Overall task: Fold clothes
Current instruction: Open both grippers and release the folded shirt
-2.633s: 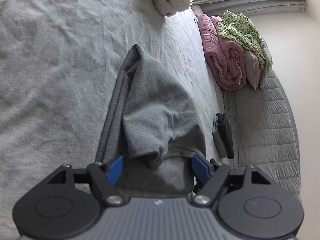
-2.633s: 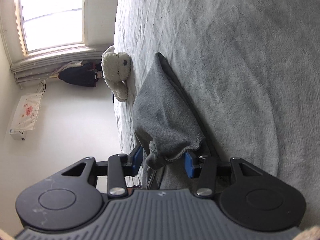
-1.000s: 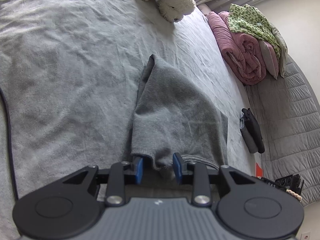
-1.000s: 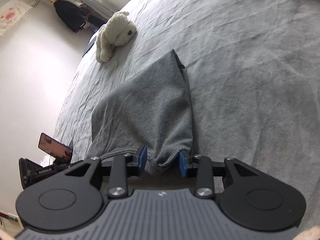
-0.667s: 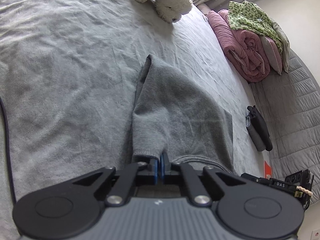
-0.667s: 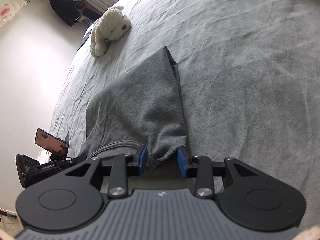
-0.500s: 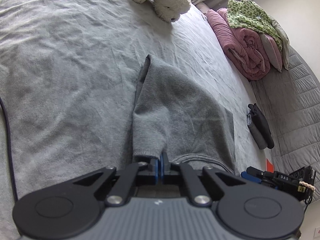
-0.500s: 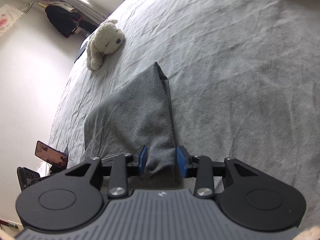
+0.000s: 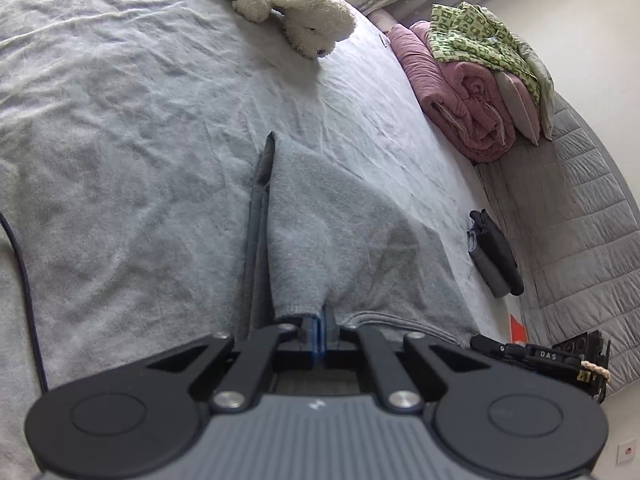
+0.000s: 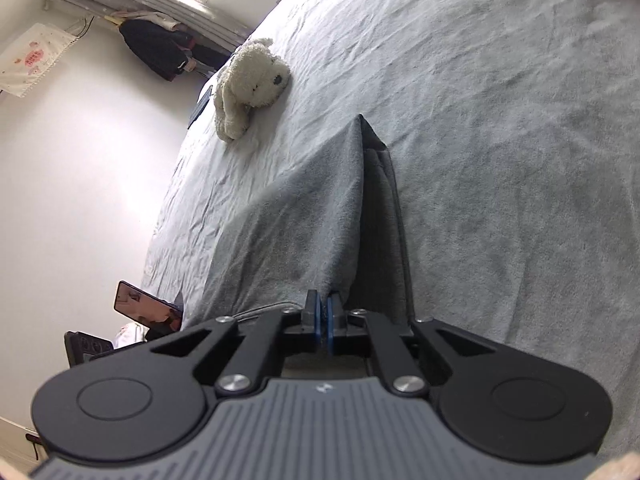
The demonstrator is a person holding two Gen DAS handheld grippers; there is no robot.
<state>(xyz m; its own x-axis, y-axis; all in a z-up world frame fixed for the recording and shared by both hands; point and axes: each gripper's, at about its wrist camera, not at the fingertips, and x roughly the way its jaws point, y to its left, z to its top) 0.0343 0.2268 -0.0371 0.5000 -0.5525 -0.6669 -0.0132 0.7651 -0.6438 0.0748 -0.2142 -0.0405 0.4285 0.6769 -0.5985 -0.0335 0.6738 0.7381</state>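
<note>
Bed (image 9: 120, 140) with wrinkled light grey fleece cover fills both views. Folded grey knit garment (image 9: 340, 240) lies mid-bed, long and narrow, far tip pointing toward the toy, darker layers showing along one long edge; near end lifted at both corners. Rolled pink quilt (image 9: 460, 100) sits at bed edge, green patterned cloth (image 9: 480, 36) on top of it. Quilted grey mat (image 9: 580, 220) runs beside the bed. Cream plush dog toy (image 9: 296, 12) lies near the far end, well apart from the garment. Small folded dark cloth (image 9: 496, 252) rests at the bed edge beside the garment. Phone with lit screen (image 10: 144, 306) at left edge of right wrist view. Left claw (image 9: 320, 334): blue pads pressed together, pinching the garment's near hem corner. Right claw (image 10: 324, 320): pads pressed together, pinching the other near corner, fabric bunched between.
</note>
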